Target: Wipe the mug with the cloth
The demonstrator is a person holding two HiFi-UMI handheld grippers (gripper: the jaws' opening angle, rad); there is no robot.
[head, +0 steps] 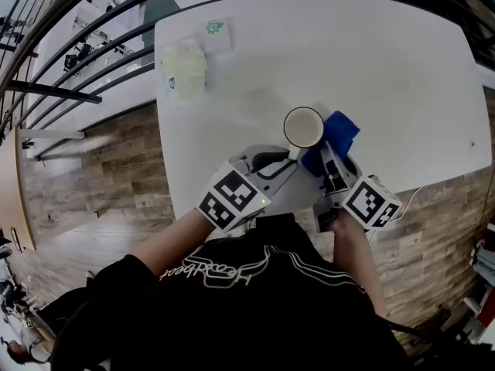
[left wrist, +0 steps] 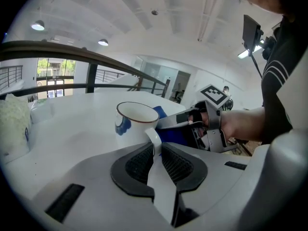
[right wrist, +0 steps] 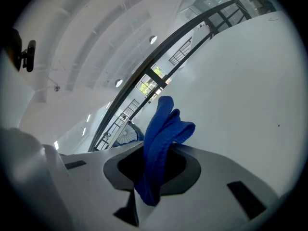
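A white mug (head: 303, 127) with a blue mark on its side stands upright near the front edge of the white table (head: 387, 68). My left gripper (head: 290, 161) comes at it from the near side. In the left gripper view the pads (left wrist: 144, 163) of my left gripper (left wrist: 156, 150) press on the mug's handle (left wrist: 154, 137) from both sides. My right gripper (head: 325, 159) is shut on a folded blue cloth (head: 338, 134), which lies against the mug's right side. The cloth (right wrist: 163, 129) sticks up between the jaws of my right gripper (right wrist: 156, 170).
A crumpled pale bag (head: 184, 66) and a small card (head: 216, 29) lie at the table's far left corner. A dark railing (head: 69, 68) runs along the left, with wooden floor (head: 85, 184) below it. The table's front edge is just beneath both grippers.
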